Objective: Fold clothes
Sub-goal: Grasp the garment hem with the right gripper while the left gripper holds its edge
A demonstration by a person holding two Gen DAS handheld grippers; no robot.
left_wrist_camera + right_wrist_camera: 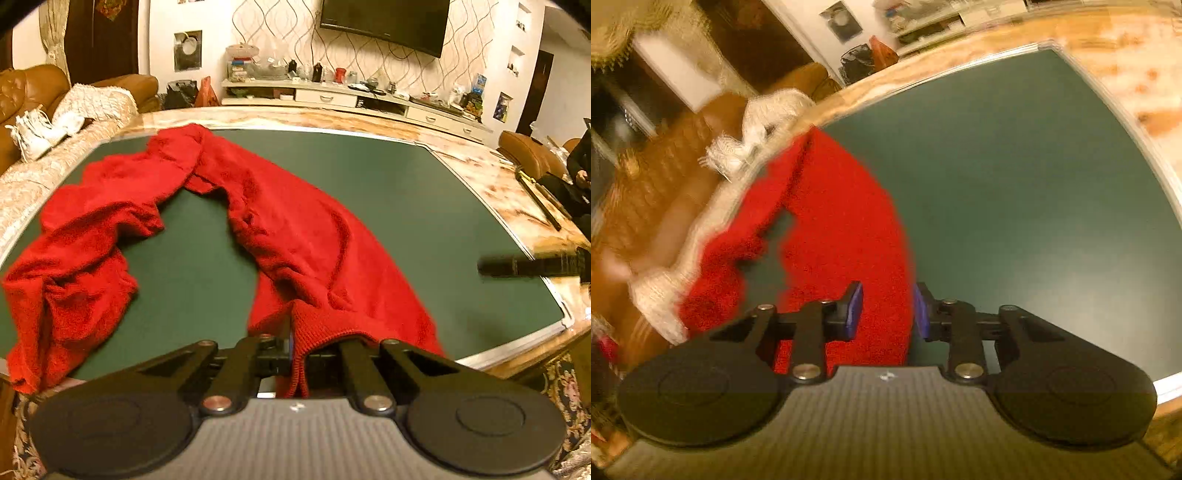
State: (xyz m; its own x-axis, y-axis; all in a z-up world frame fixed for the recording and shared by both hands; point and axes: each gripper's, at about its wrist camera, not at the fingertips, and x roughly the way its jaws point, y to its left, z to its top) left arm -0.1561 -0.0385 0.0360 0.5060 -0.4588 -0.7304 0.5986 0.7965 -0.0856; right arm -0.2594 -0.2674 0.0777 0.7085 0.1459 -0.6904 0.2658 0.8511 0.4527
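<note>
My left gripper (pixel 295 354) pinches the ribbed hem of the red sweater (pixel 295 236), sprawled crumpled across the green mat (pixel 424 206). My right gripper (pixel 886 310) gapes above it. Soft, floppy knit; best grabbed along the hem.

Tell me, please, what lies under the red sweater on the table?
The red sweater lies crumpled on a green mat that covers the table. Whether anything else sits beneath its folds cannot be seen.
</note>
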